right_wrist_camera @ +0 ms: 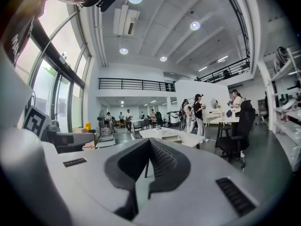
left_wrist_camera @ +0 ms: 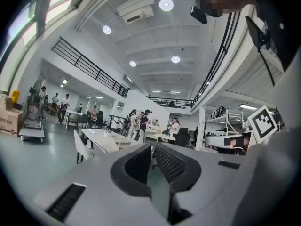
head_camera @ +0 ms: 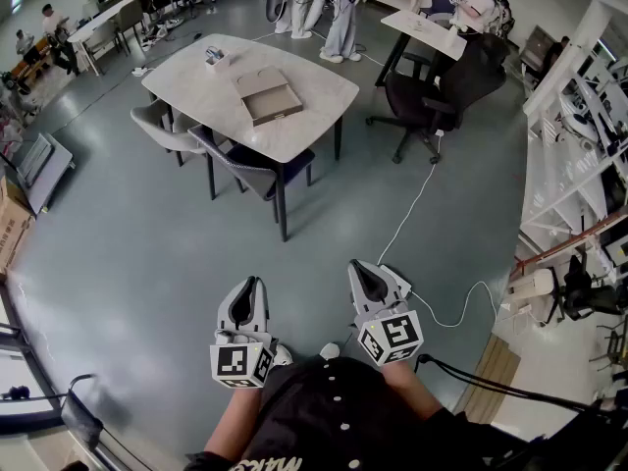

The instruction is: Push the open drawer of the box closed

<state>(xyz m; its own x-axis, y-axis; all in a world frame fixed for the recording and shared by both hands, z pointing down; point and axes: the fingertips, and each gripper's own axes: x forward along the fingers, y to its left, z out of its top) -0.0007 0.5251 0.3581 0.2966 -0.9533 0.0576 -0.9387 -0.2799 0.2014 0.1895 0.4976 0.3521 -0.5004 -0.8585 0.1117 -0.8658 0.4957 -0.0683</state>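
A flat grey-brown box [head_camera: 268,96] lies on the white table [head_camera: 314,86] far ahead across the floor, its drawer drawn out on one side. Both grippers are held close to the person's body, well short of the table. My left gripper [head_camera: 253,285] points level at the room, its jaws together with nothing between them. My right gripper [head_camera: 361,268] is beside it, also shut and empty. In the left gripper view the jaws [left_wrist_camera: 153,147] frame the distant table [left_wrist_camera: 101,140]. The right gripper view has the jaws [right_wrist_camera: 149,141] closed below the table [right_wrist_camera: 188,138].
Grey chairs [head_camera: 162,126] stand at the table's near side, and a small object [head_camera: 214,57] sits on its far end. A black office chair [head_camera: 432,96] and a second desk are to the right. A white cable [head_camera: 412,214] crosses the floor. Shelving [head_camera: 579,165] lines the right wall; several people stand at the back.
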